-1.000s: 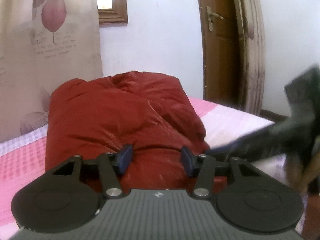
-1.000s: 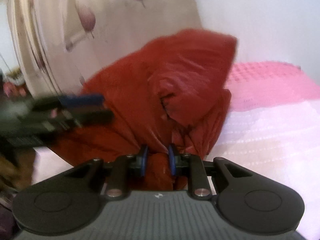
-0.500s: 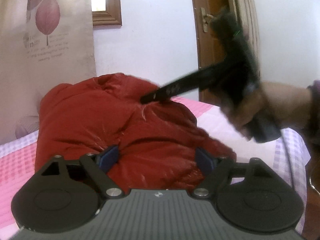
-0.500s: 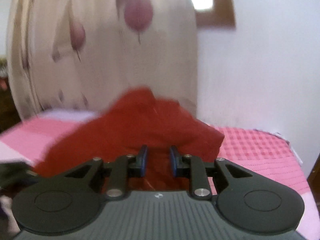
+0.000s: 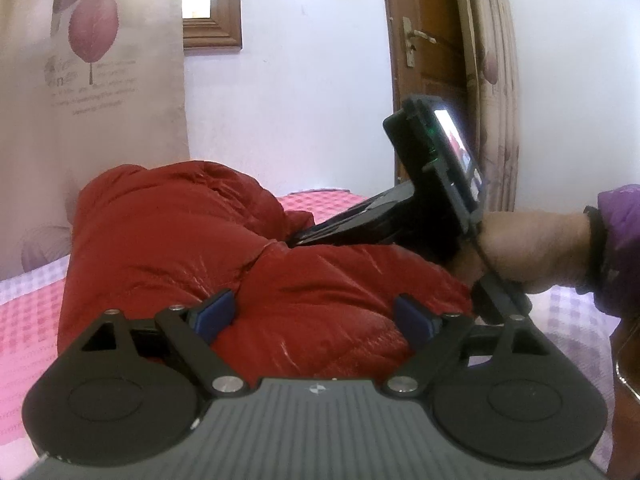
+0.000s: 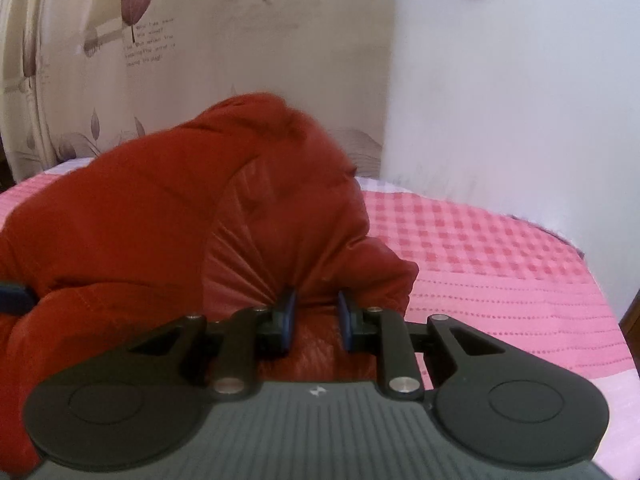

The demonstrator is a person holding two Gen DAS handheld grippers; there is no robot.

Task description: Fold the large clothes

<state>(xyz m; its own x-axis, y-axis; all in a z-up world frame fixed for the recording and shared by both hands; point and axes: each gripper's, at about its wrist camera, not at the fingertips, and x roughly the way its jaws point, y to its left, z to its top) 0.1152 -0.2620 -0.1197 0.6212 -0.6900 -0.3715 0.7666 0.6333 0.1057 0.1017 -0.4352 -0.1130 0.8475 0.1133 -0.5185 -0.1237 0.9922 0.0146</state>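
A puffy red jacket [image 5: 180, 240] lies bunched in a thick fold on the pink checked bed [image 5: 24, 320]. My left gripper [image 5: 314, 314] sits at its near edge. Its jaws are opening wide, with the jacket's bulge between the blue pads [image 5: 216, 312] and no pad pressing on it. My right gripper [image 6: 316, 316] is shut on a pinched fold of the jacket [image 6: 140, 220], with creases fanning out from the pads. In the left wrist view the right gripper [image 5: 304, 236] reaches across the top of the jacket, held by a person's hand [image 5: 532, 248].
A leaf-print curtain [image 5: 92, 80] hangs behind the bed, beside a wood-framed window [image 5: 212, 4]. A brown door [image 5: 424, 100] stands at the back right. Pink bedspread [image 6: 500, 280] stretches right of the jacket to the bed's edge. A purple sleeve [image 5: 624, 240] is at far right.
The left jaws have spread wide apart. The right gripper has swung up and over the jacket with a fold pinched in it, and now rests across the top of the jacket.
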